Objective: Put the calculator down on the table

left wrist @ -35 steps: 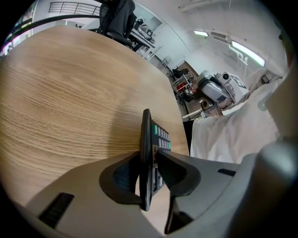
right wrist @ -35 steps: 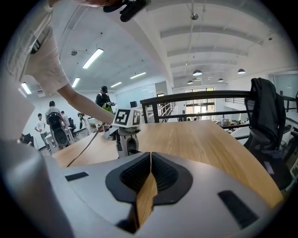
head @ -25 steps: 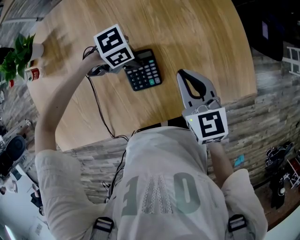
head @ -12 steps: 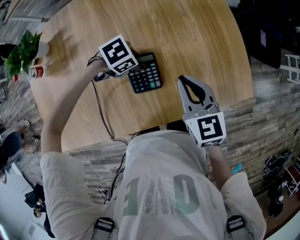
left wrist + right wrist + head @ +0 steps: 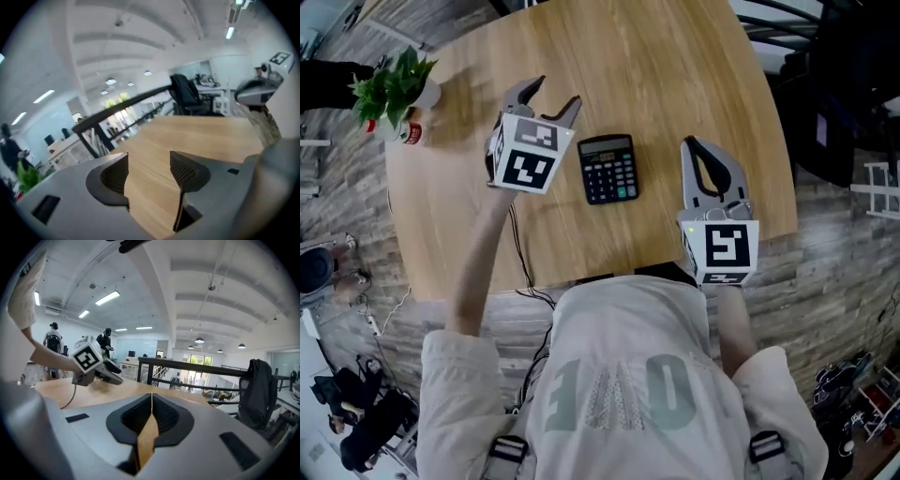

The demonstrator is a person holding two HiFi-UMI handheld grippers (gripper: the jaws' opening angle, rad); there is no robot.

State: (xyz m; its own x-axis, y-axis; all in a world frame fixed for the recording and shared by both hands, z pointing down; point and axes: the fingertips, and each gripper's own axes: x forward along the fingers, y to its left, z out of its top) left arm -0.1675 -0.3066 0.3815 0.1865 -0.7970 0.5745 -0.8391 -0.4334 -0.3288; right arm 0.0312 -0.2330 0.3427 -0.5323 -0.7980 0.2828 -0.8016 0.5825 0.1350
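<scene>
Left gripper: its jaws stand wide apart and have just been opening. In the left gripper view only the bare wood of the table shows between them.
Where it is: up over the table, to the left of the calculator and not touching it. Its tips point to the far side of the table.
Right gripper: its jaws are pressed together, with just a thin line of wood seen between them in the right gripper view.
Where it is: over the near edge of the table, just to the right of the calculator, not touching it.
Calculator: it lies flat on the table with its buttons up and its screen at the far end. It sits between the two grippers.
Wire: black, it runs from the left gripper across the wood and over the near edge.
Plant: small and green, in a white pot at the far left of the table, well apart from the calculator.
Person: wears a pale shirt and holds a gripper in each hand.
Behind: the right gripper view shows the left gripper over the table, a black railing and a black chair.
</scene>
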